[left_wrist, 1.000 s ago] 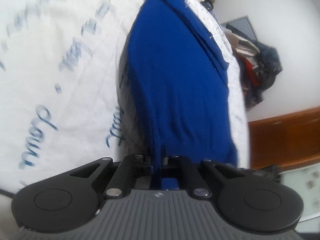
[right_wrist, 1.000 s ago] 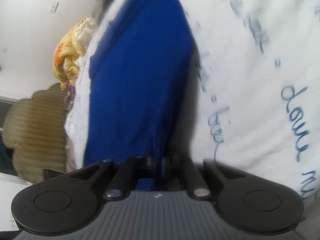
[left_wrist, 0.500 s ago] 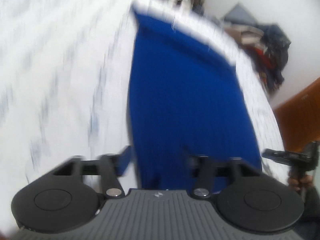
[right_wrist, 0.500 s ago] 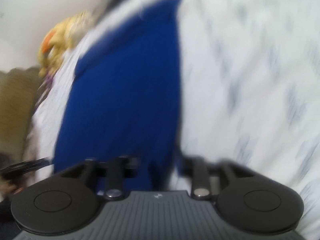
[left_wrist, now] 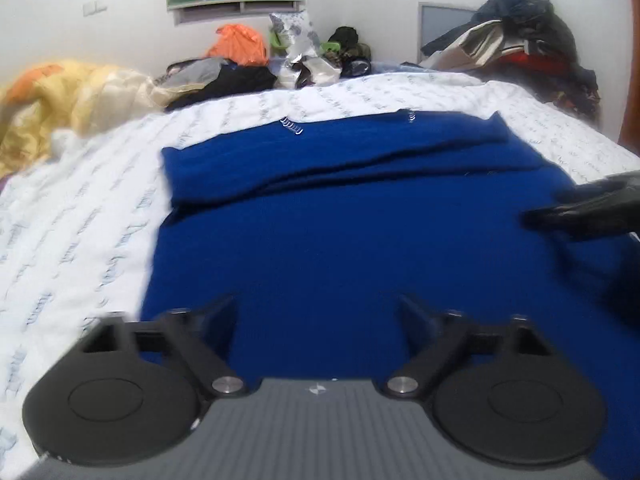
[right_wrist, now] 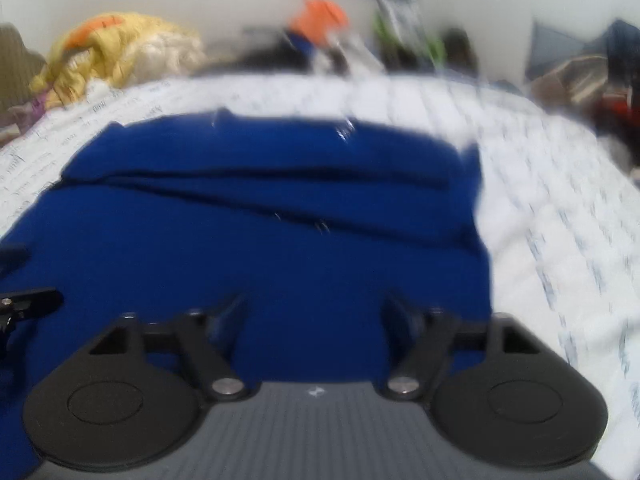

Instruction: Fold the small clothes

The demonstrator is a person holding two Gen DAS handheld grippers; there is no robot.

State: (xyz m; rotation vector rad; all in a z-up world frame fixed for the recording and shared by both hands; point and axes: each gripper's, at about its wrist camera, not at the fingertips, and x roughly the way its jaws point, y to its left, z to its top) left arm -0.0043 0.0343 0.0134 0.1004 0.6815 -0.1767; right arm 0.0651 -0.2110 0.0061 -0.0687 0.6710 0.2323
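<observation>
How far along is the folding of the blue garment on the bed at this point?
One fold looks done: the blue garment lies flat on the white printed bedsheet with a doubled layer along its far edge. Nothing is in hand; the left hand-held gripper and right hand-held gripper are both opening, cloth beneath them, not pinched. Further folds to make it compact remain.

A deep blue knit garment (left_wrist: 340,232) lies spread flat on a white bed sheet printed with blue script (left_wrist: 80,208). Its far portion is folded over into a thick band running left to right, with creased ridges along the fold. Small white stitch marks (left_wrist: 292,125) show at the far edge. The near portion lies smooth.
</observation>
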